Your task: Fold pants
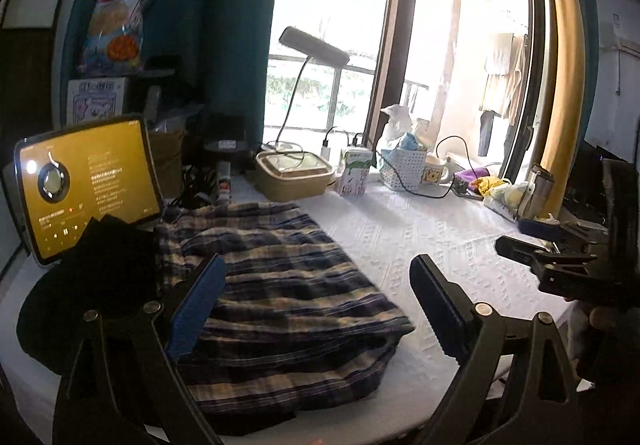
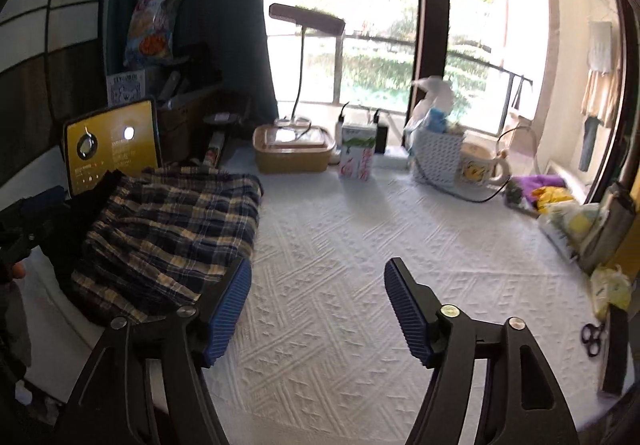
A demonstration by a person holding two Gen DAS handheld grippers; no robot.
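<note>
A: Where are the plaid pants?
B: Folded into a compact stack at the table's left edge, beside a tablet.
A: The grippers?
B: Left gripper and right gripper both gape empty; folding looks nearly finished

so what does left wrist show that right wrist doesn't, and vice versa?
Left wrist only: the right gripper at the right edge, and a metal flask by the window frame.

Right wrist only: black scissors on the tablecloth at the far right, and part of the left gripper at the left edge.

Both: the folded plaid pants, tablet, desk lamp, lidded box, carton, white basket and yellow mug. Both grippers open, holding nothing.
</note>
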